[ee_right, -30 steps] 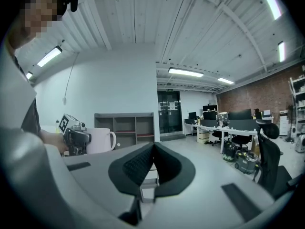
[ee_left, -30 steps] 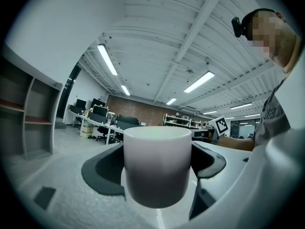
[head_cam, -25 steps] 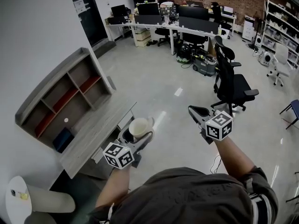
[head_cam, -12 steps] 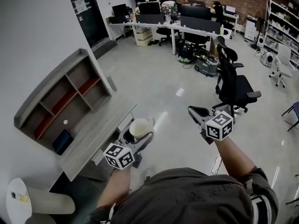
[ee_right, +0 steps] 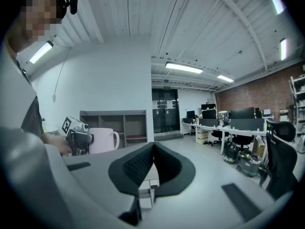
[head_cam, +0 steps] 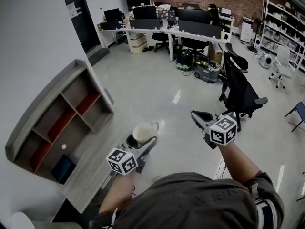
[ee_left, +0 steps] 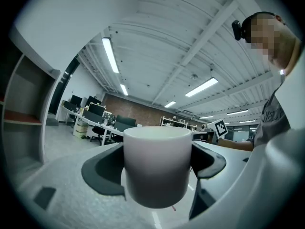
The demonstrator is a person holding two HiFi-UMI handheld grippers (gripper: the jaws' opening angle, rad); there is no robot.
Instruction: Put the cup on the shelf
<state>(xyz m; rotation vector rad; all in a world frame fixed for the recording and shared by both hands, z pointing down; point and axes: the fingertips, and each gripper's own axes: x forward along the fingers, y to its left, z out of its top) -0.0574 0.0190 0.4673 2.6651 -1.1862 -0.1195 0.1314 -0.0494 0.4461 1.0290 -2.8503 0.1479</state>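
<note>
A white mug [head_cam: 143, 131] with a handle is held upright over the floor, with my left gripper [head_cam: 141, 142] shut on its sides. In the left gripper view the mug [ee_left: 157, 165] fills the middle, a dark jaw pressed against each side. The grey shelf [head_cam: 57, 118], with open compartments and red boards, stands against the white wall to the left of the mug, some way off. My right gripper [head_cam: 199, 117] hangs to the right, shut and holding nothing. The right gripper view shows the mug [ee_right: 103, 140], the left gripper [ee_right: 76, 137] and the shelf [ee_right: 123, 126] behind them.
A low grey bench [head_cam: 93, 173] runs in front of the shelf. A blue box [head_cam: 62, 168] sits in a lower compartment. A black office chair [head_cam: 240, 92] stands to the right. Desks with monitors [head_cam: 167, 25] line the back, and racks [head_cam: 281, 20] the far right.
The head view has shifted, so the shelf now sits lower and further left in the picture. Both grippers keep their places and the mug stays in the left one.
</note>
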